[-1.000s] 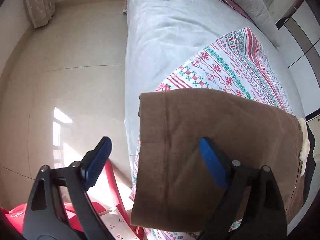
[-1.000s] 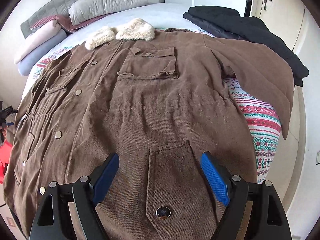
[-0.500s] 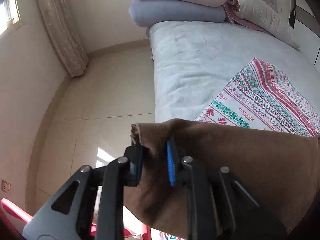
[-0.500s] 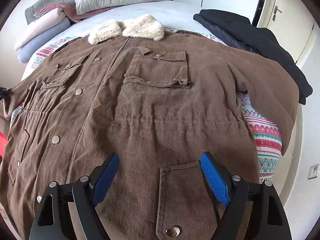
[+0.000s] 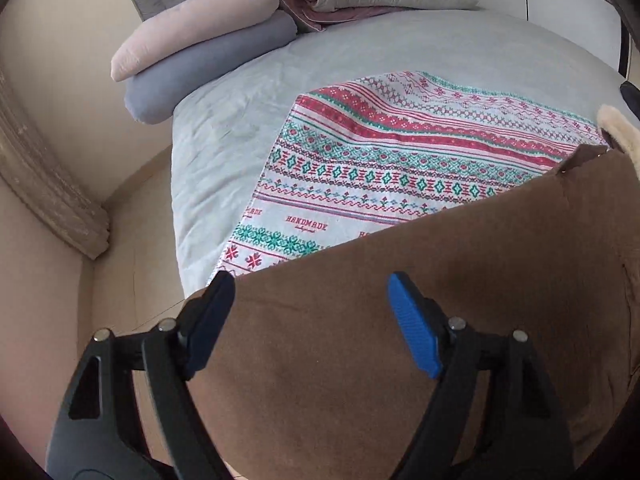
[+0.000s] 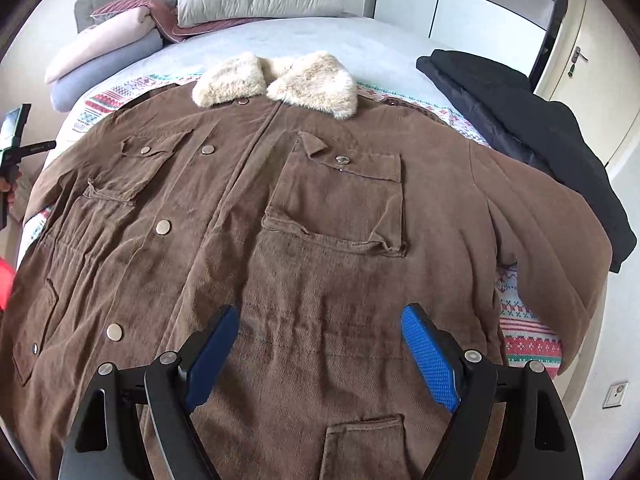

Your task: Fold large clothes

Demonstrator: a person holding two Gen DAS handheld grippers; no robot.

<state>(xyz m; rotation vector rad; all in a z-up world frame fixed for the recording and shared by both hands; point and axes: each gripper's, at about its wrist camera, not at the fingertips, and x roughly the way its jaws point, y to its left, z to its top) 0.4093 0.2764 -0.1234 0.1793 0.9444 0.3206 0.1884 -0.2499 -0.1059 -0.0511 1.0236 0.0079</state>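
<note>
A large brown corduroy coat (image 6: 320, 208) with a cream fur collar (image 6: 276, 80) lies spread front-up on the bed, buttons and flap pockets showing. My right gripper (image 6: 320, 314) hovers open over its waist, nothing between the pads. In the left wrist view the coat's brown sleeve side (image 5: 440, 300) fills the lower half, with a bit of fur collar (image 5: 616, 128) at the right edge. My left gripper (image 5: 308, 284) is over that fabric with its jaws opening. The cloth lies beneath the fingers, not pinched by them.
A patterned red-and-green blanket (image 5: 400, 160) covers the grey bedsheet (image 5: 240, 100) under the coat. Folded quilts and pillows (image 5: 200, 52) are stacked at the headboard. A black jacket (image 6: 520, 120) lies at the bed's right side. Bare floor (image 5: 132, 240) and a curtain (image 5: 40, 180) lie to the left.
My left gripper shut on the sleeve's end, carried it up along the bed side while rolling, and has now let it go. My right gripper moved a little up the coat toward the collar.
</note>
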